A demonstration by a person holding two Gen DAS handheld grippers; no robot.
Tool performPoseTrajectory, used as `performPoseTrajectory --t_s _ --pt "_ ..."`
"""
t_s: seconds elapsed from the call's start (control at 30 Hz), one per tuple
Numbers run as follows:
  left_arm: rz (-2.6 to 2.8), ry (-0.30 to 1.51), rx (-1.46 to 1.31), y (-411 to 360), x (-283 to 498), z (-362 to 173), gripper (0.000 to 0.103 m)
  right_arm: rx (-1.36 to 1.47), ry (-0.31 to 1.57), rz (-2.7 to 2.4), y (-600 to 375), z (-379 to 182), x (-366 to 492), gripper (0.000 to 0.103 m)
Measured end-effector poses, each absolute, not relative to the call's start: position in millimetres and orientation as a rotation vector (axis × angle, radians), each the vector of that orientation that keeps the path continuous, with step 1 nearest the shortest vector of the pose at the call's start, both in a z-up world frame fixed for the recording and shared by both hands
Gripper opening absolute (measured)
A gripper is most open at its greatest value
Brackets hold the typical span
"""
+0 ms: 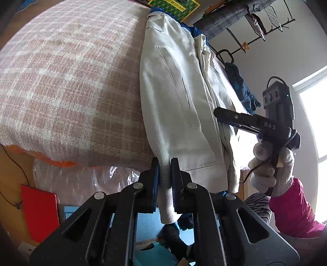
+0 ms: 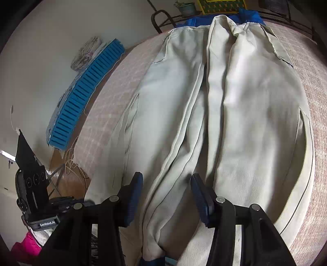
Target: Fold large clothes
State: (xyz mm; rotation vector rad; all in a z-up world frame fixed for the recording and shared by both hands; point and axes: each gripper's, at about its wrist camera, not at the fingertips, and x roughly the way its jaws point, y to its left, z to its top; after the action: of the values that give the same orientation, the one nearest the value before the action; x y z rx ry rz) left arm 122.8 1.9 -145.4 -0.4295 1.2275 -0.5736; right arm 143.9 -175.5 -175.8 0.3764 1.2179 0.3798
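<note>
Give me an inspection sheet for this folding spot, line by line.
Surface: pink plaid blanket over a bed.
Job's things: cream jacket laid lengthwise, front open.
Clutter: blue cloth by the jacket; red board below the bed edge.
Grippers: left gripper shut on the jacket hem; right gripper open, a jacket fold between its jaws, unpressed.
Cables: black cord on the floor; string beside the bed.
Surroundings: wire rack, window, blue crate.

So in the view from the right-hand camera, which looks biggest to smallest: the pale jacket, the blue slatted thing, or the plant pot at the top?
1. Pale jacket, filling most of the view.
2. Blue slatted thing.
3. Plant pot, though it sits farthest away, so its true size is unsure.
</note>
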Motion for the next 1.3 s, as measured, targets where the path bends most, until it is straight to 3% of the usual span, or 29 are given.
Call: performPoseTrajectory --t_s 0.23,0.27,0.33,0.37,0.6,0.67,0.8,0.97,1.03,1.07,1.13,1.3 --pt "-0.592 1.218 -0.432 3 122 -143 0.009 0.495 1.204 0.27 -193 -185 224 0.045" --pt "-0.595 1.214 -0.428 5 119 -142 0.009 0.503 1.198 0.258 -193 -186 233 0.04" --pt "-0.603 1.208 -0.417 2 119 -141 0.009 0.486 1.203 0.234 -189 -189 253 0.008" --pt "-0.605 1.204 -0.411 0 119 -140 0.009 0.493 1.209 0.228 -188 -192 256 0.005" --pt "-0.594 1.188 -0.46 10 116 -140 0.009 0.441 1.212 0.293 -149 -198 283 0.003" --pt "-0.604 1.194 -0.427 5 115 -139 0.009 0.45 1.236 0.287 -157 -193 277 0.006" --pt "-0.601 1.197 -0.373 1 109 -132 0.009 0.337 1.196 0.334 -186 -152 238 0.038" --pt "-0.573 1.144 -0.344 8 93 -108 0.011 0.249 1.072 0.208 -246 -100 207 0.043" --pt "-0.6 1.113 -0.348 2 91 -97 0.011 0.244 1.06 0.148 -261 -98 214 0.056" --pt "-0.624 1.109 -0.346 -7 93 -94 0.014 0.249 1.071 0.138 -264 -102 222 0.057" --pt "-0.691 1.119 -0.347 -30 95 -93 0.035 0.247 1.095 0.107 -263 -112 238 0.057" --pt "-0.841 1.173 -0.285 -113 108 -104 0.037 0.187 1.173 0.054 -246 -147 276 0.056"
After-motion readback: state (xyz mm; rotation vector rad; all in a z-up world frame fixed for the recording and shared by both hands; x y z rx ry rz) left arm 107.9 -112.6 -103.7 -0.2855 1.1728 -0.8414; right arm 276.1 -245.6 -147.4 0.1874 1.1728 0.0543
